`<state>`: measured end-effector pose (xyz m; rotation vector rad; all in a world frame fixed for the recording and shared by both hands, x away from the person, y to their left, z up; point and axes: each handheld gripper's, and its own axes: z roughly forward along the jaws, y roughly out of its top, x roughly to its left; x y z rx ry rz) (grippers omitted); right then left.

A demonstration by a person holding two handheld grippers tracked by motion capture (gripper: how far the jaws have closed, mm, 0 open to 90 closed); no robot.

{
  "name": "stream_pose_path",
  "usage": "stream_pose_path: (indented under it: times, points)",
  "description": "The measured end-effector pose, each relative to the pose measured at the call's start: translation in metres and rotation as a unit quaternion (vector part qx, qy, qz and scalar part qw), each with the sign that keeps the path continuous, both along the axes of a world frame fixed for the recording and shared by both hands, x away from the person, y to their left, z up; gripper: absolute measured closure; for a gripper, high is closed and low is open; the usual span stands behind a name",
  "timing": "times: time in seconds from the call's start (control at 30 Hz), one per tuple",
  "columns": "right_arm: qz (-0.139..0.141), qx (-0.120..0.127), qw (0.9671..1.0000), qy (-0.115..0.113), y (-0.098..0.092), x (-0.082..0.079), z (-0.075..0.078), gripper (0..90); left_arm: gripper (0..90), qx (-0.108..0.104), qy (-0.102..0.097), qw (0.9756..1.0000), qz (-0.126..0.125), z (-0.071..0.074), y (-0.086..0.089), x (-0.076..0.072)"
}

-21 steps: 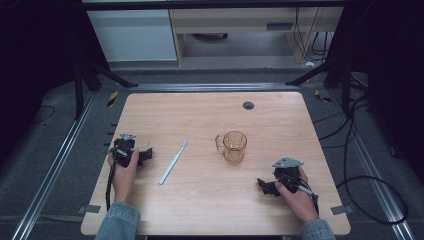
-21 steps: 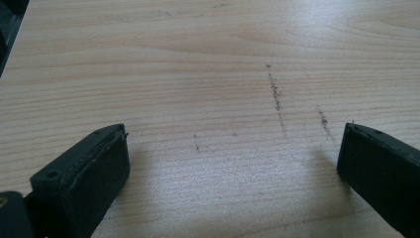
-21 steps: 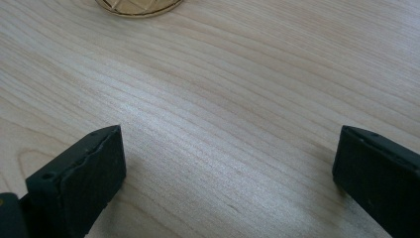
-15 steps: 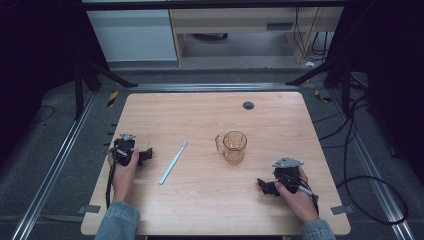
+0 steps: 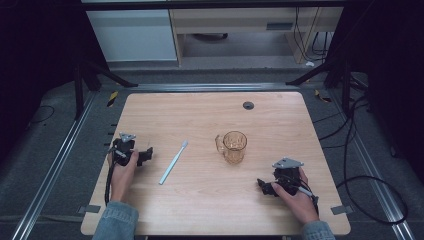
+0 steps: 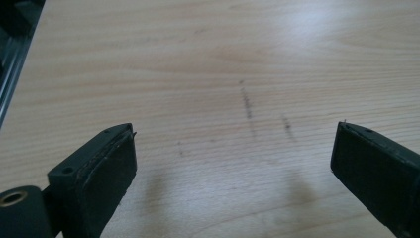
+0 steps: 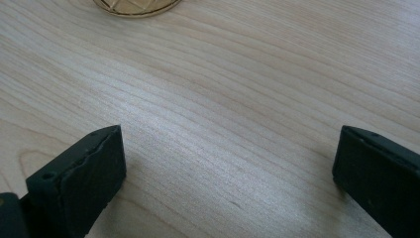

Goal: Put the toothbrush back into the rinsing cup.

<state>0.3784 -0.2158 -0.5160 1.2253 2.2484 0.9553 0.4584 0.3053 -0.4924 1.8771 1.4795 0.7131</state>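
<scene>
A clear amber glass mug [image 5: 234,146] stands upright near the middle of the wooden table [image 5: 210,115], its handle to the left. Its base edge [image 7: 133,7] peeks in at the top of the right gripper view. A pale blue toothbrush [image 5: 174,162] lies flat to the mug's left. My left gripper [image 5: 146,154] rests on the table at the left, jaws wide apart, a short way left of the toothbrush. In its own view my left gripper [image 6: 233,163] has only bare wood between its pads. My right gripper [image 5: 263,186] rests low at the right, below the mug, also open and empty [image 7: 230,168].
A small dark round grommet [image 5: 248,105] sits in the tabletop near the far edge. Metal rails [image 5: 60,165] run along both sides of the table, and cables [image 5: 365,185] trail on the floor at the right. White and wooden cabinets [image 5: 135,35] stand beyond the far edge.
</scene>
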Motion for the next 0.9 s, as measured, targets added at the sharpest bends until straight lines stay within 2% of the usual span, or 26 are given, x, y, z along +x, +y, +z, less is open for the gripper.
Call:
stream_pose_path:
  times: [0.13, 0.2, 0.27, 0.43, 0.57, 0.7, 0.77, 0.83, 0.9]
  points:
    - [0.0, 0.0, 1.0, 0.0, 0.0, 0.0, 0.0, 0.4, 3.8, 0.037, -0.034, 0.9986, -0.018, 0.015, -0.008, -0.008]
    - [-0.003, 0.001, 1.0, 0.0, 0.001, 0.0, 0.0, 0.4, 3.7, 0.044, -0.043, 0.9979, -0.02, 0.02, -0.011, -0.011]
    - [-0.006, 0.002, 1.0, 0.001, 0.001, 0.0, 0.0, 0.4, 3.8, 0.05, -0.04, 0.9976, -0.026, 0.023, -0.014, -0.013]
    - [-0.017, 0.005, 0.9998, 0.002, 0.003, 0.0, 0.0, 0.4, 3.9, 0.049, -0.037, 0.9973, -0.041, 0.032, -0.021, -0.021]
    - [-0.02, 0.005, 0.9998, 0.003, 0.004, 0.0, 0.0, 0.4, 5.2, 0.06, -0.031, 0.9956, -0.065, 0.044, -0.029, -0.025]
    - [-0.02, 0.005, 0.9998, 0.003, 0.004, 0.0, 0.0, 0.4, 6.0, 0.065, -0.017, 0.9941, -0.086, 0.055, -0.037, -0.029]
    - [-0.016, 0.004, 0.9999, 0.001, 0.003, 0.0, 0.0, 0.6, 5.9, 0.067, -0.011, 0.9937, -0.09, 0.06, -0.039, -0.031]
    - [-0.017, 0.004, 0.9998, 0.001, 0.003, 0.0, 0.0, 0.6, 5.4, 0.069, -0.019, 0.9936, -0.087, 0.065, -0.041, -0.03]
    - [-0.017, 0.004, 0.9999, 0.001, 0.003, 0.0, 0.0, 0.6, 5.4, 0.083, -0.009, 0.9919, -0.096, 0.069, -0.044, -0.026]
